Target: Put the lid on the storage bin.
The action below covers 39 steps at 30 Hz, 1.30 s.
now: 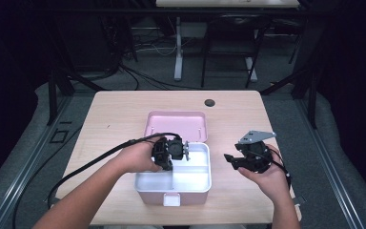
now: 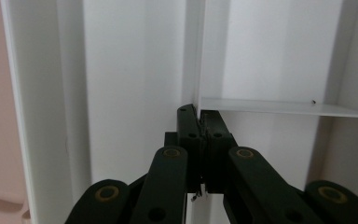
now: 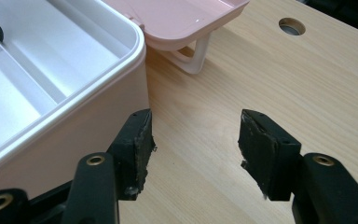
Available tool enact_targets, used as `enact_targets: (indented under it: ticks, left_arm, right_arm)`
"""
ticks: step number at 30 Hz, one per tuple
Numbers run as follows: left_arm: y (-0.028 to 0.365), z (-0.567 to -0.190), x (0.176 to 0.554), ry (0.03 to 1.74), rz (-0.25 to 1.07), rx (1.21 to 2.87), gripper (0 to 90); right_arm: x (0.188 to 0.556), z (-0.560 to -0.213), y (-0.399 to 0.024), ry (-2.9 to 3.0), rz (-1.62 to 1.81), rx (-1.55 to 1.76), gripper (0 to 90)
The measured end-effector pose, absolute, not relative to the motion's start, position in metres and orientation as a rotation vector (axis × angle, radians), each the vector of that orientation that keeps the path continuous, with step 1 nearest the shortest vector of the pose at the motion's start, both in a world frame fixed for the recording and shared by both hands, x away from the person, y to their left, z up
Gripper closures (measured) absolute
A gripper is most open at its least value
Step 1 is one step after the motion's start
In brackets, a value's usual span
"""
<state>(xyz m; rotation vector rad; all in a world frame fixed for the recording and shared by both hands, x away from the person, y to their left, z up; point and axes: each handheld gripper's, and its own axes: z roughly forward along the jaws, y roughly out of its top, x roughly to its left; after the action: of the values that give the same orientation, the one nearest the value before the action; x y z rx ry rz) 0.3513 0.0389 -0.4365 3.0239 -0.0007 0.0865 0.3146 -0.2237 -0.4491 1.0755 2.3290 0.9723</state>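
Left gripper view: we are pinching white divider (image 2: 196, 56) of pink box (image 1: 148, 192) with left gripper (image 2: 200, 122), near tabletop's front edge; right gripper (image 3: 193, 140) hovering open beside box's right wall.

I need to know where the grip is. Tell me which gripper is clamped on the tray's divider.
The left gripper, inside the white tray, shut on the divider. The right gripper stands open beside the box.

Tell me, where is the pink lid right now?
In the high view the pink lid lies flipped open on the table, just behind the white tray, near the table's middle.
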Motion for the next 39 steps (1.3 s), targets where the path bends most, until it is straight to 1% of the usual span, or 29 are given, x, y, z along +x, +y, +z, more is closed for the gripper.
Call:
enact_targets:
  ticks: [12,17,24,27,29,33,37,39]
  left_arm:
    - [0.036,-0.439,0.350,0.026,0.102,3.038,87.3]
    - [0.039,-0.440,0.351,0.041,0.090,3.012,87.3]
    - [0.040,-0.439,0.351,0.039,0.087,3.012,87.0]
    - [0.040,-0.440,0.351,0.043,0.086,3.008,87.0]
    - [0.040,-0.440,0.351,0.063,0.087,3.002,86.7]
    - [0.040,-0.440,0.350,0.075,0.101,3.006,86.4]
    - [0.041,-0.440,0.351,0.079,0.088,2.996,86.4]
    - [0.041,-0.440,0.351,0.079,0.085,2.995,86.5]
  right_arm:
    - [0.318,-0.455,-0.215,2.343,0.959,1.077,44.3]
    - [0.321,-0.457,-0.207,2.345,0.969,1.074,44.4]
    - [0.324,-0.452,-0.196,2.328,0.974,1.061,45.2]
    - [0.328,-0.452,-0.193,2.307,0.978,1.072,45.7]
    - [0.336,-0.453,-0.190,2.303,0.994,1.099,48.1]
    - [0.345,-0.452,-0.186,2.284,0.989,1.106,48.7]
    - [0.354,-0.448,-0.182,2.276,1.008,1.118,49.1]
    - [0.361,-0.447,-0.177,2.295,1.012,1.123,52.1]
